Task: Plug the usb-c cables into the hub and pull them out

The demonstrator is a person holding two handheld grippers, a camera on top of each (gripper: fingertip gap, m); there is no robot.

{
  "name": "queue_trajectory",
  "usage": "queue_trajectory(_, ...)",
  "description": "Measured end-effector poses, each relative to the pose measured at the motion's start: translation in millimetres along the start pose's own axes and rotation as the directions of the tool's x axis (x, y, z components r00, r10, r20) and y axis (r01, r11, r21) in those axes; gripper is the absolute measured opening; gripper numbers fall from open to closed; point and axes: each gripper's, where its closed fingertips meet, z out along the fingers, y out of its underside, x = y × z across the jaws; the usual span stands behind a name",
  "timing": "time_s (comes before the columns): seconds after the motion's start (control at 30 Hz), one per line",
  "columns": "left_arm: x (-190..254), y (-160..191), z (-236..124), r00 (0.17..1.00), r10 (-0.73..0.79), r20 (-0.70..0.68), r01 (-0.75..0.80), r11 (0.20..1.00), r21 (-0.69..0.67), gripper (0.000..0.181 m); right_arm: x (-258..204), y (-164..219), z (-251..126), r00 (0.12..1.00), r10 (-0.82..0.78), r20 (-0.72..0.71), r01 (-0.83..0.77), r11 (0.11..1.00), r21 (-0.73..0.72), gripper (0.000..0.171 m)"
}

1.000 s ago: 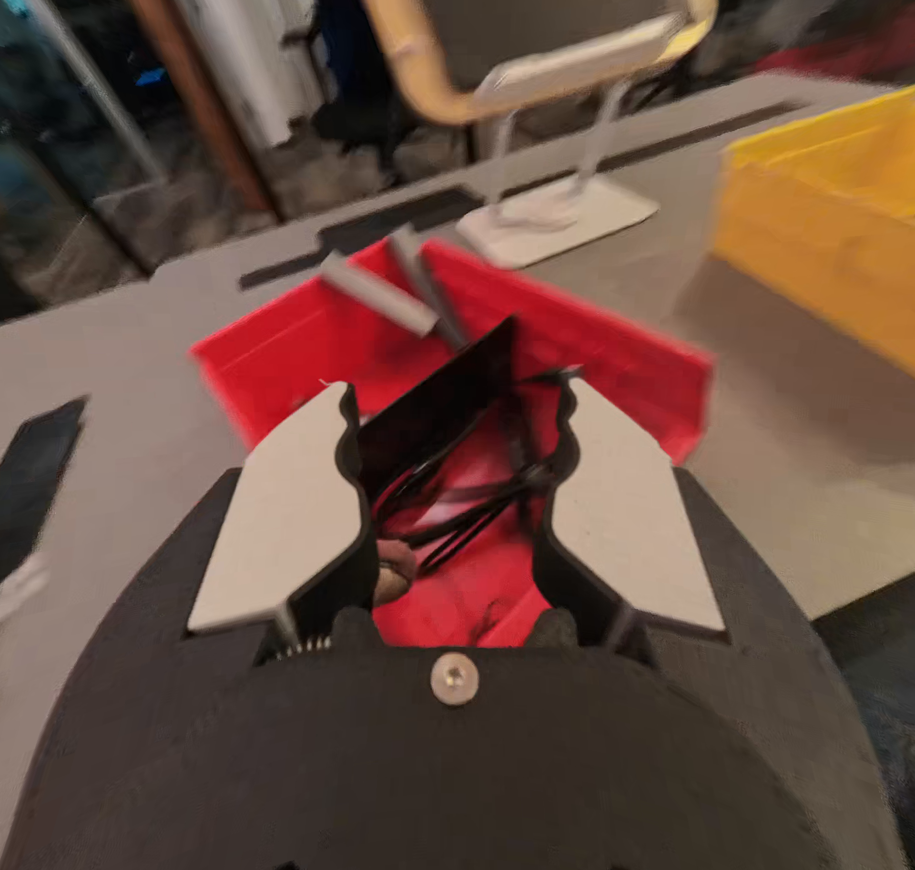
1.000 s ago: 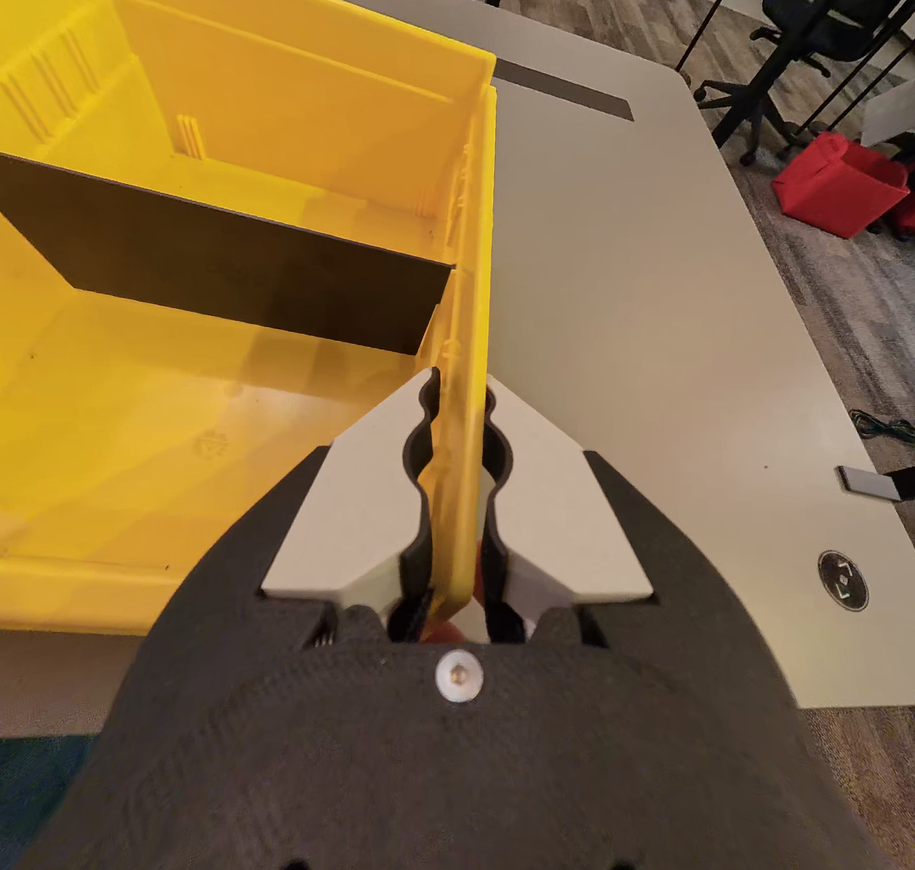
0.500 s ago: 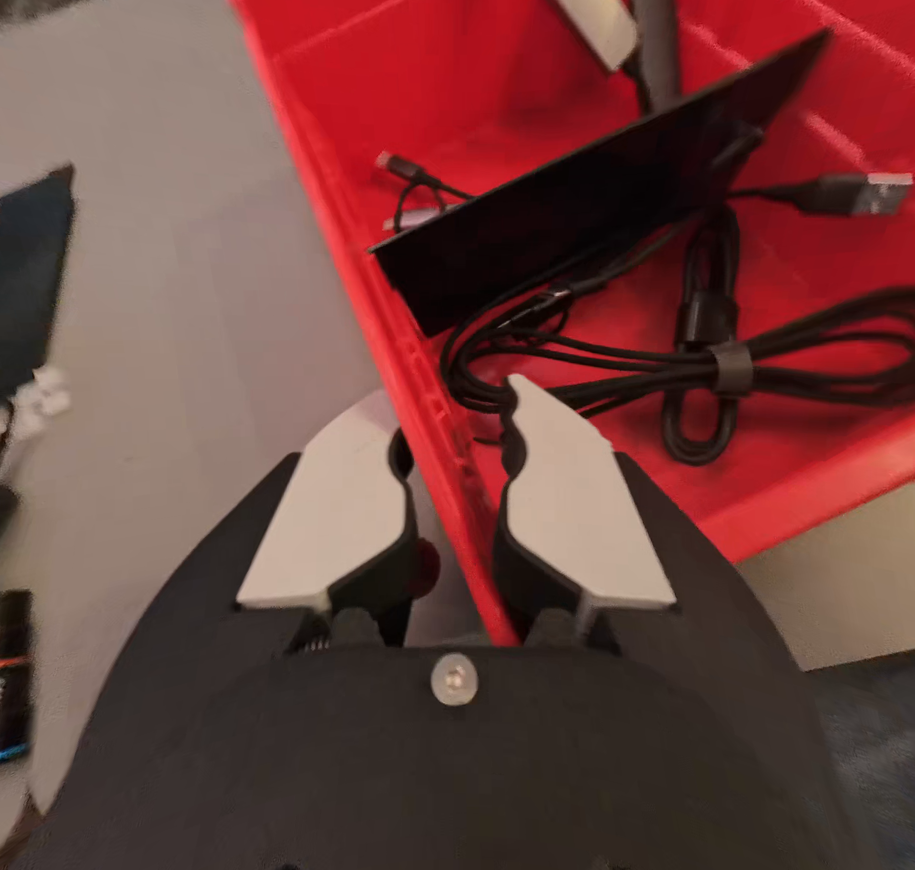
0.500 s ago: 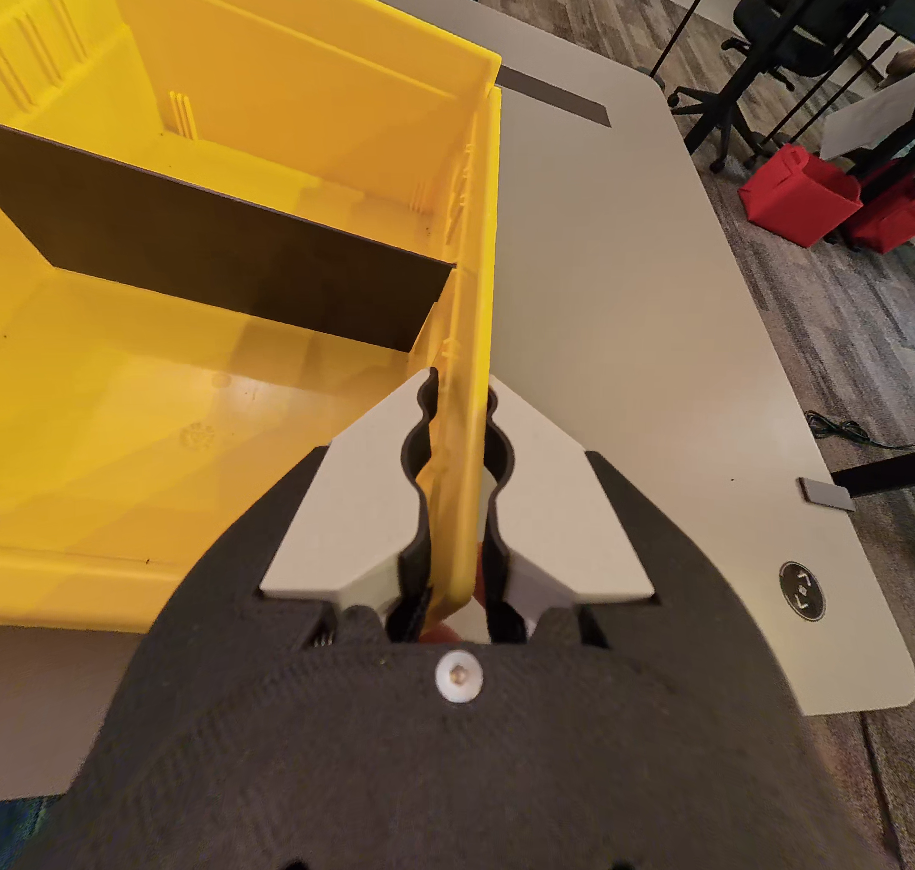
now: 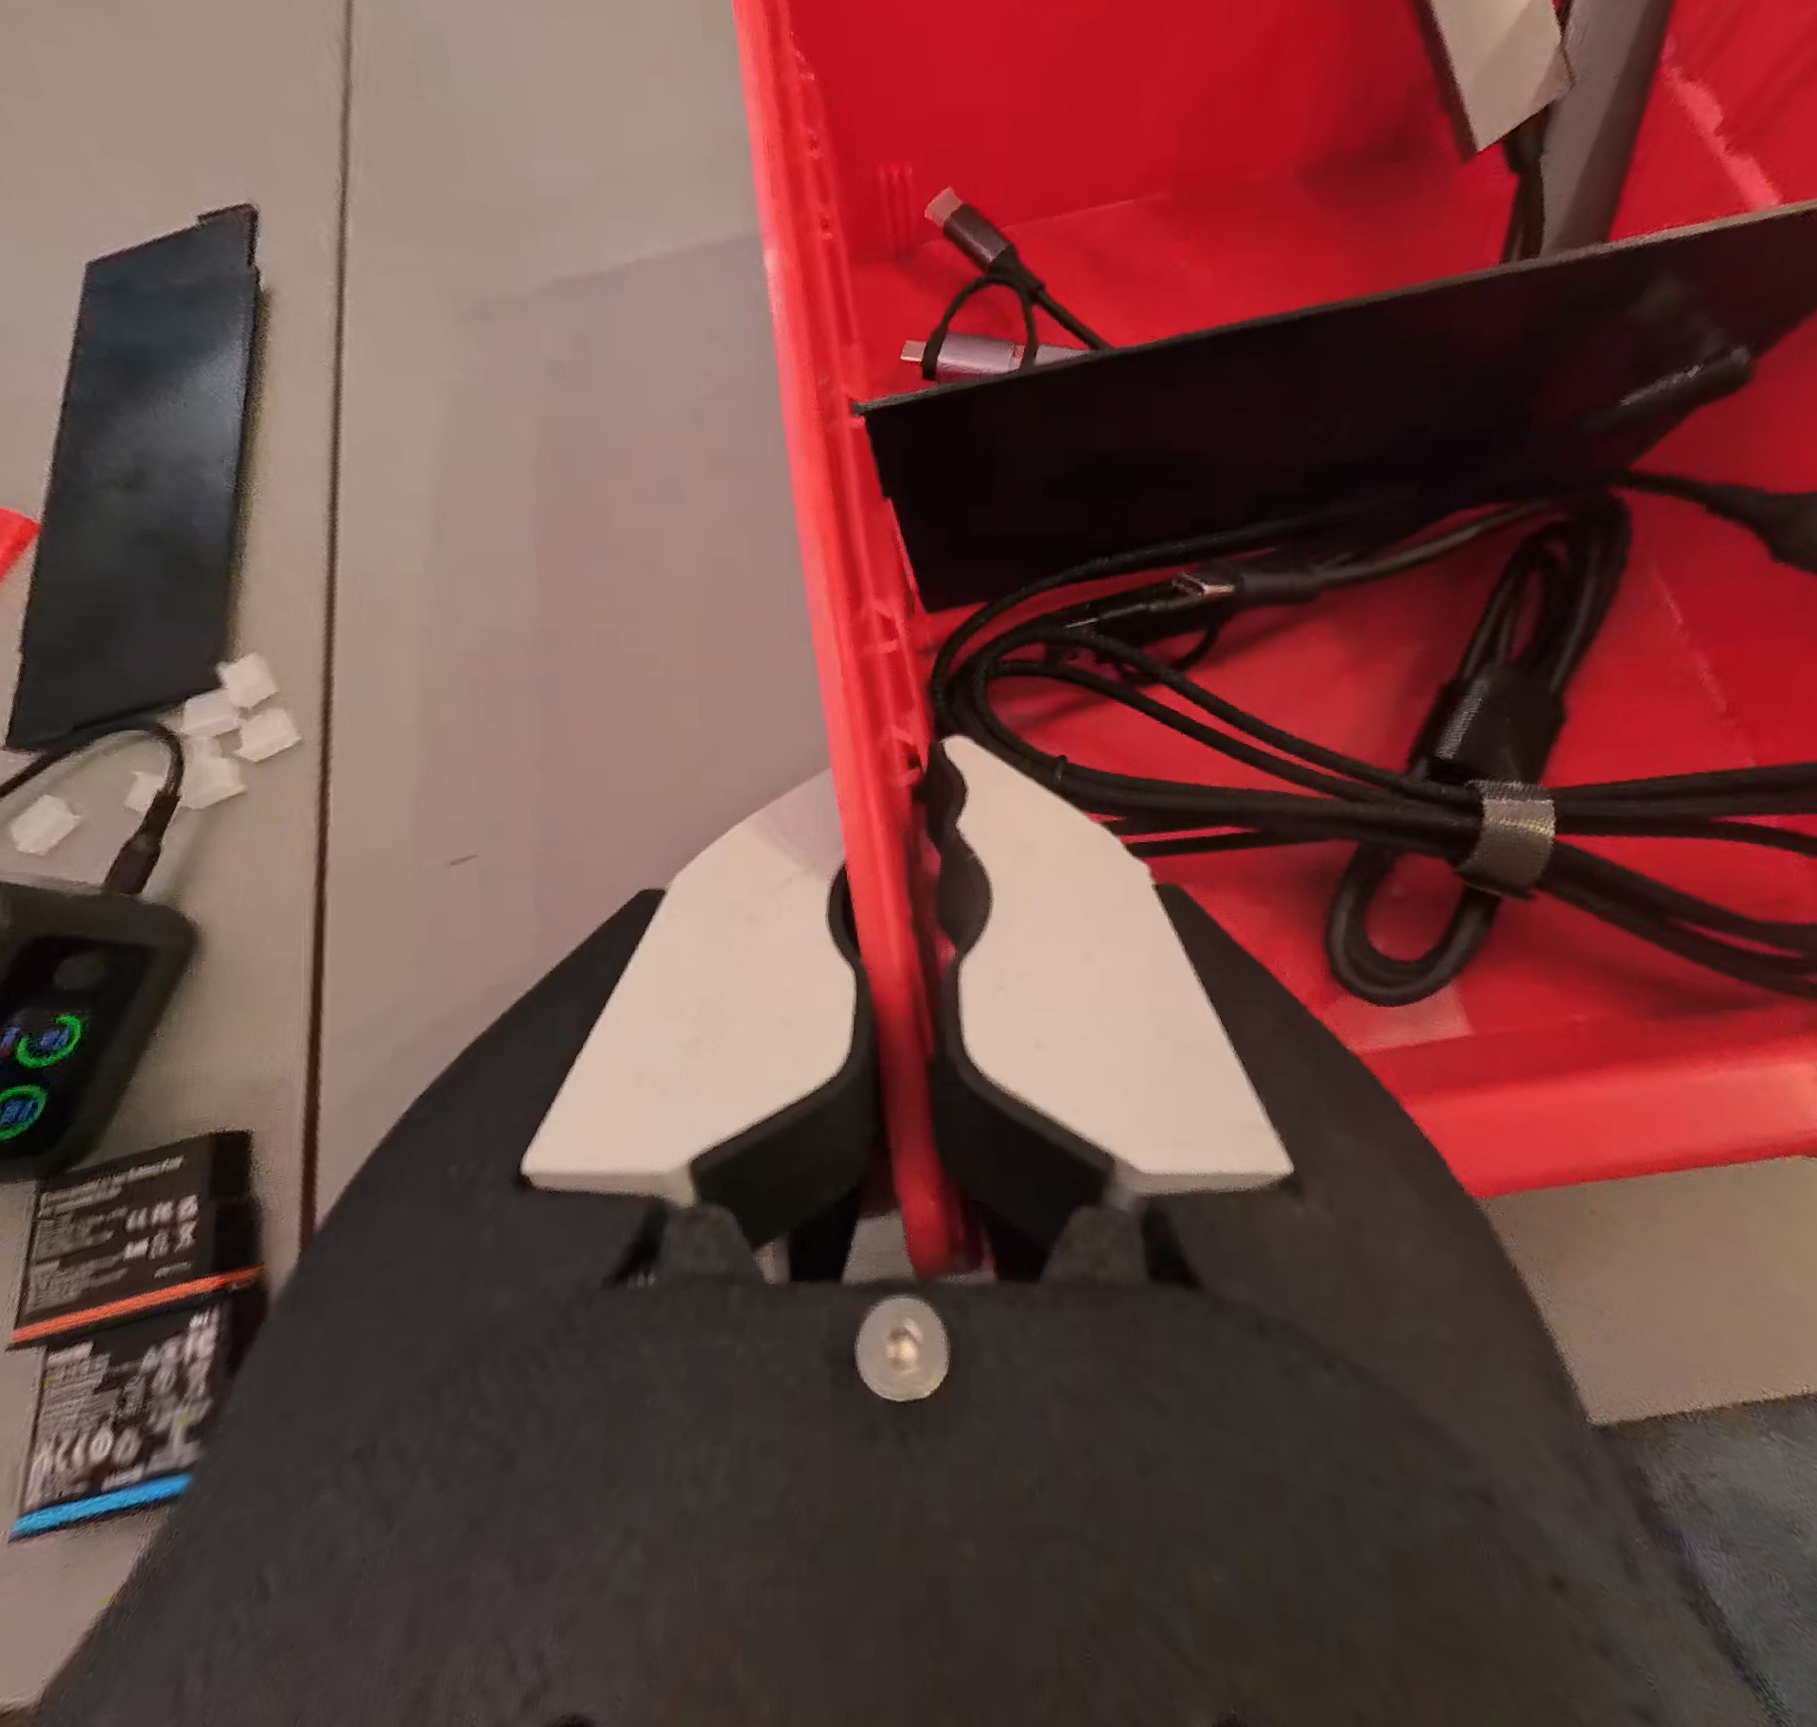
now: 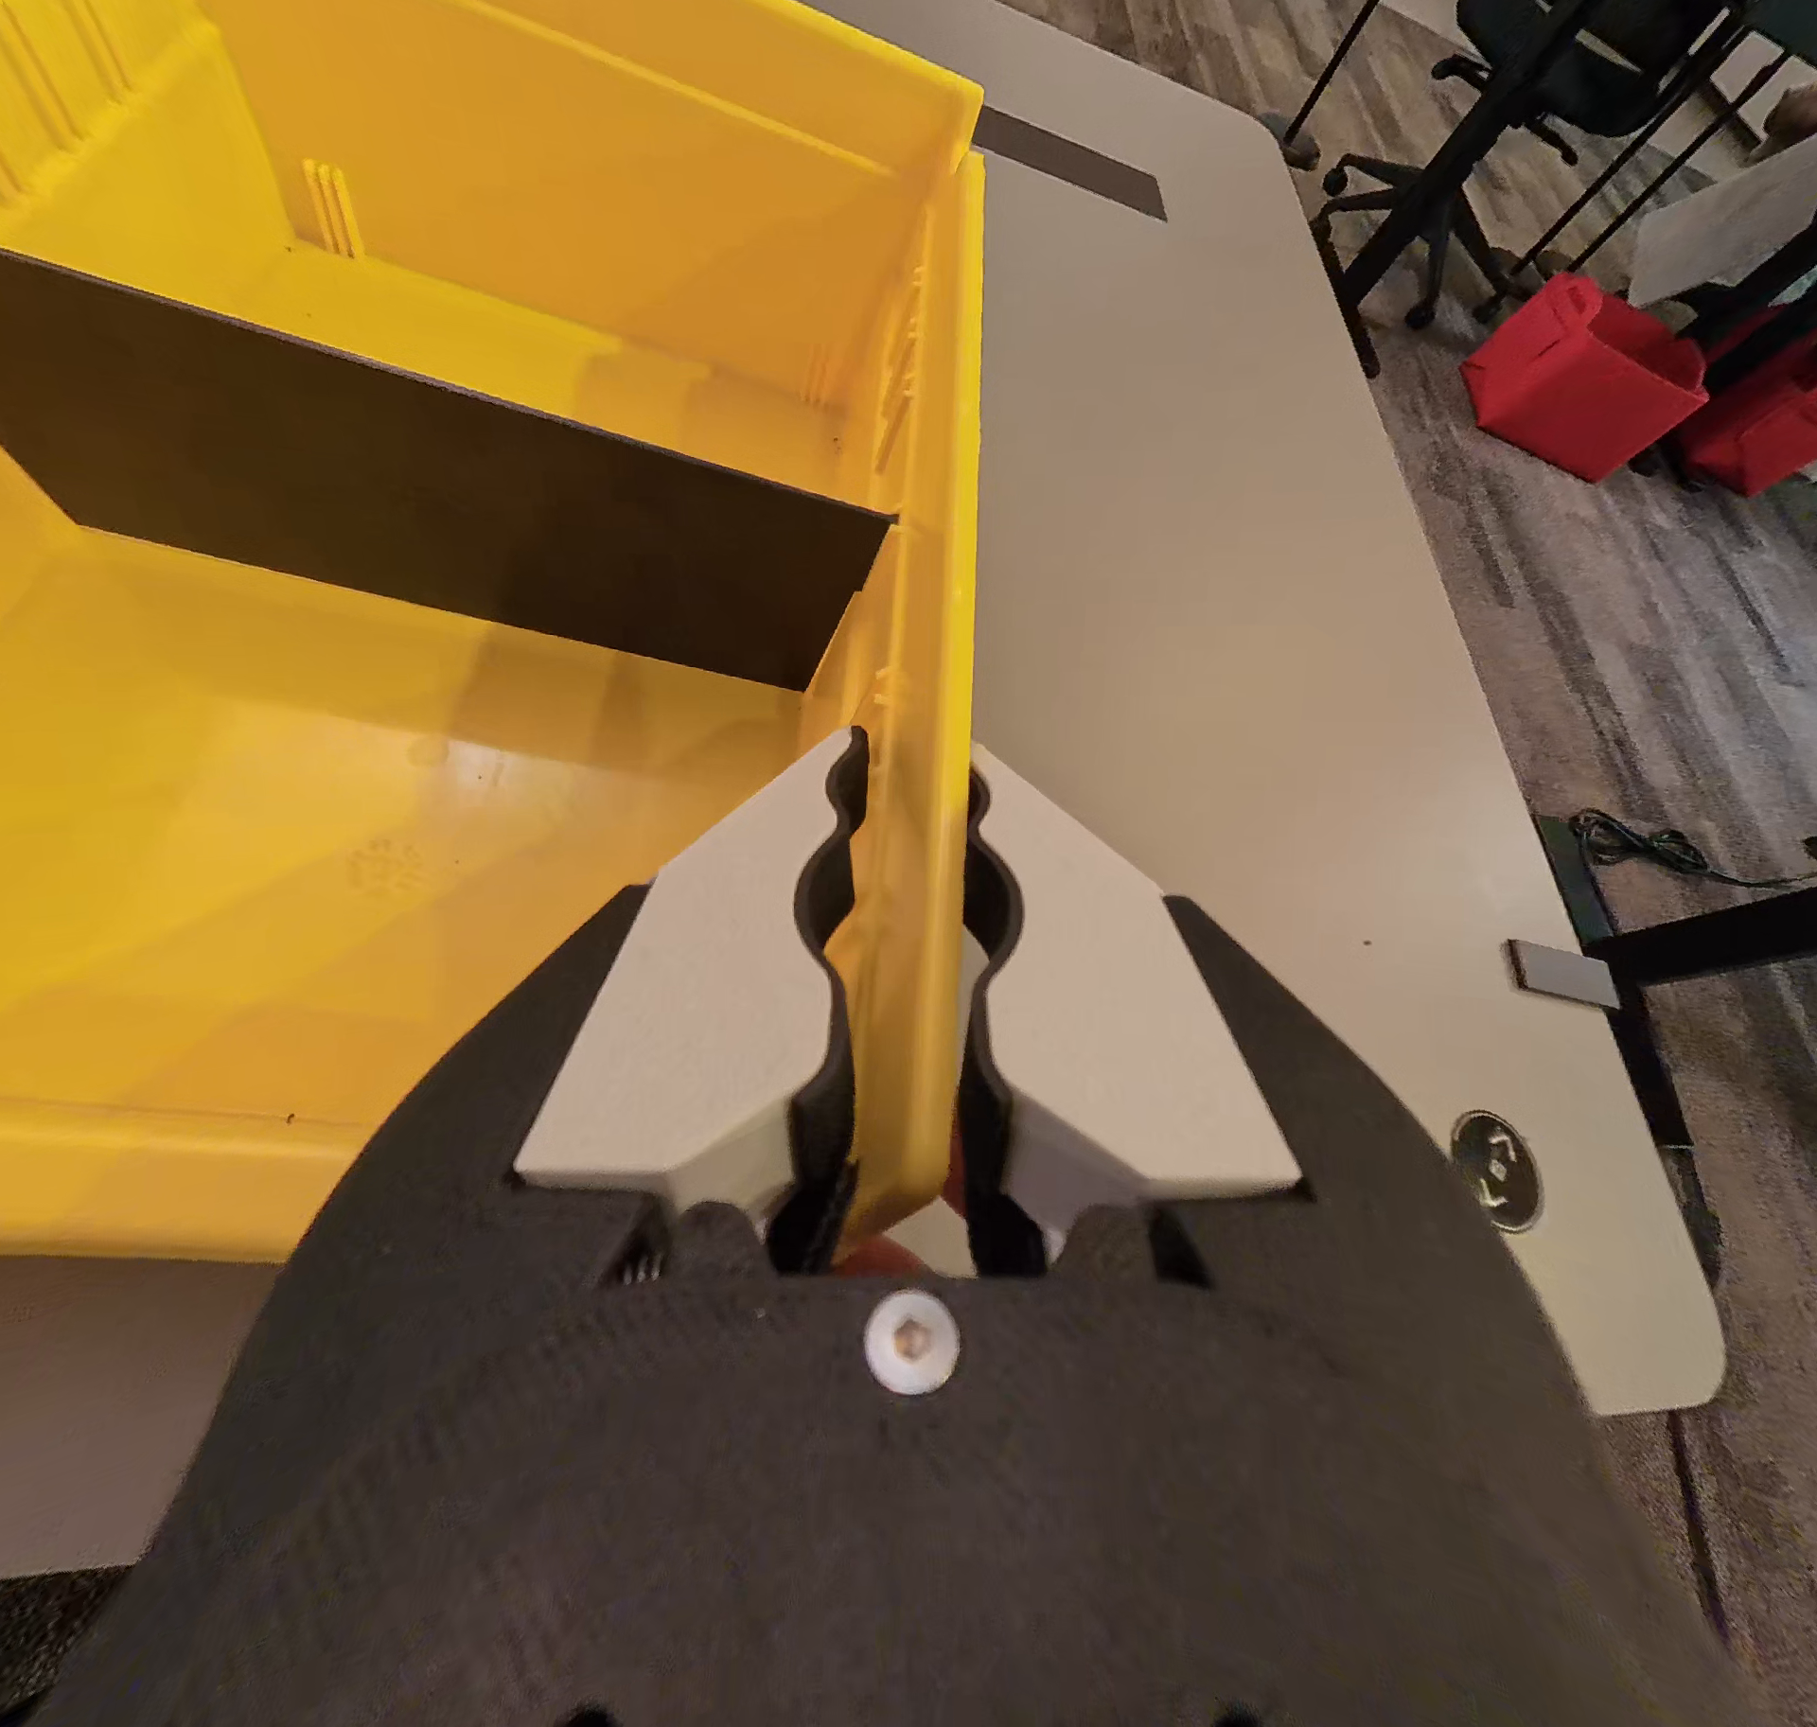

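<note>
A red bin (image 5: 1082, 58) holds a black divider (image 5: 1327, 441), a tied bundle of black cables (image 5: 1377, 815) and grey USB-C plugs (image 5: 968, 230) behind the divider. Silver-grey flat bars (image 5: 1475, 8), perhaps the hub, lean at its far end. My left gripper (image 5: 890, 775) is shut on the red bin's left wall, one finger inside and one outside. My right gripper (image 6: 919, 741) is shut on the right wall of a yellow bin (image 6: 492, 156), which holds only a black divider (image 6: 442, 500).
Left of the red bin on the grey table lie a black flat slab (image 5: 138, 480), small white pieces (image 5: 236, 726), a dark device with a lit screen (image 5: 69, 1021) and black labelled packs (image 5: 128, 1287). Right of the yellow bin is the table edge, with chairs and red bins (image 6: 1583, 382) on the floor. Across from one pair of fingers to the other is roughly 75 cm.
My left gripper came down from above the red bin, straddled its left wall and shut on it. My right gripper kept its grip on the yellow bin and shifted slightly with it.
</note>
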Motion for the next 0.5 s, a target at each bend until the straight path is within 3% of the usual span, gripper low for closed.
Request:
queue_trajectory(0.3,-55,15,-8,0.998,-0.068,0.005,0.068,0.998,0.007,0.006,39,7,14,0.999,-0.028,-0.025,0.027,0.999,-0.029,0.014)
queue_trajectory(0.5,-68,13,-4,1.0,-0.022,-0.012,0.022,1.0,0.02,0.006,60,12,21,0.998,-0.067,-0.01,0.067,0.996,-0.058,0.016)
